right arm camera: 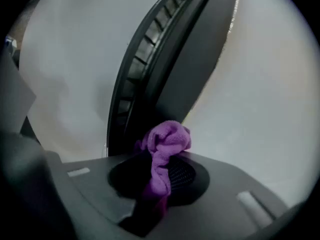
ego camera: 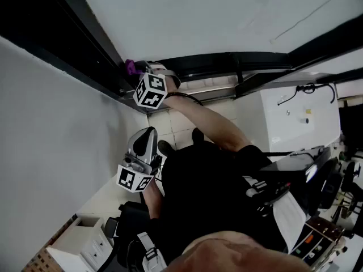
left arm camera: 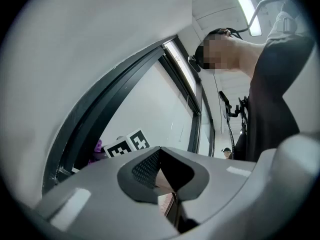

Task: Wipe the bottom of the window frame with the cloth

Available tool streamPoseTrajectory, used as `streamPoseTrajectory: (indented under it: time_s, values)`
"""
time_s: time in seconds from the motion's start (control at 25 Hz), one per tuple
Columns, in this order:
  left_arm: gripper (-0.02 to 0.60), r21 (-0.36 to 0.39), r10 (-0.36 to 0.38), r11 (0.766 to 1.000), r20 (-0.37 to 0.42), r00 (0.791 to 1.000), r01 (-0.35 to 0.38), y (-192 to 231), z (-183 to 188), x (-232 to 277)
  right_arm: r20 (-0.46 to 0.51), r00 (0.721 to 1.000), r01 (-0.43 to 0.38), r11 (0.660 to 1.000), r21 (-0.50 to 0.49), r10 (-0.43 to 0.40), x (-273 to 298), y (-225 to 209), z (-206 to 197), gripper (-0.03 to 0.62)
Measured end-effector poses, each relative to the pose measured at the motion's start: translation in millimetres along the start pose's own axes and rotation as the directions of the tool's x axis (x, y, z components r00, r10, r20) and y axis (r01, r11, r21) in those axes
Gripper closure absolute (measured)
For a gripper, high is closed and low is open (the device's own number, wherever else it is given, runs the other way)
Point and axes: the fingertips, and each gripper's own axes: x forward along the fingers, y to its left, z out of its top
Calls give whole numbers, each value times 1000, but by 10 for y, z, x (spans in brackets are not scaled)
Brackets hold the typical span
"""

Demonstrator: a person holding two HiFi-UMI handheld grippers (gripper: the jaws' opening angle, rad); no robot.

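Risk first. Cloth (right arm camera: pixel 167 139) pinched in right gripper (right arm camera: pixel 159 181), jaws closed on a narrow fold only, most of the purple wad bunched loose beyond the tips. Likely to drag out of the grip if pushed hard along the window frame (right arm camera: pixel 165 59); likely to rub with plastic instead of fabric if tilted too flat. From the head view, cloth at the dark frame rail, touching or just short of it: cannot tell which. Arm stretched far out to reach, so possible loss of steady pressure, possible knock against the glass (ego camera: pixel 198 16). Left gripper (left arm camera: pixel 165 176) pressed together on nothing, held low beside the pale wall (ego camera: pixel 51 129), well apart from the cloth; no bracing from that side.

Surface: frame dark, ribbed along one channel, fibres apt to snag there. Room: pale tiled floor (ego camera: pixel 181 123), white cabinet (ego camera: pixel 295 123) beyond the person, cluttered equipment at the right edge, too small to identify.
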Motion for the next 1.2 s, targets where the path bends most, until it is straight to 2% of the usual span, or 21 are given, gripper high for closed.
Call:
streamPoseTrajectory:
  time_s: [0.12,0.24,0.4,0.52,0.6,0.72,0.88,1.0,1.08,1.2]
  values:
    - [581,5,15,1000,0,1000,-15,-91,-36,41,9,1000,-23,997,-73,24,-6,100,33,525]
    - [581,6,-12,1000,-10,1000,12,-175,-73,145,-14,1000,-13,993,-119,11,-30,84,-29,525]
    - [581,13,-23,1000,-22,999,24,-214,-68,157,-55,997,36,981,-192,-47,-147,-9,-232,526]
    - [581,7,-21,1000,-33,999,21,-209,-85,141,-117,986,92,970,-225,-121,-414,-251,-606,528]
    - [581,-1,-27,1000,-42,999,27,-214,-111,159,-183,967,129,959,-252,-178,-663,-487,-946,528]
    - [581,-9,-46,999,-49,998,45,-231,-146,232,-292,923,160,939,-305,-252,-1014,-821,-1432,530]
    - [581,-16,-89,996,-50,995,88,-317,-184,352,-430,839,157,905,-395,-333,-1348,-1111,-1919,531]
    - [581,-20,-113,994,-50,992,112,-383,-186,405,-497,772,146,871,-470,-398,-1509,-1241,-2106,532]
    - [581,-19,-115,993,-50,992,114,-422,-180,427,-502,759,141,857,-496,-416,-1539,-1268,-2126,533]
    - [581,-15,-107,994,-53,993,106,-470,-221,405,-501,771,142,873,-467,-394,-1557,-1273,-2195,533]
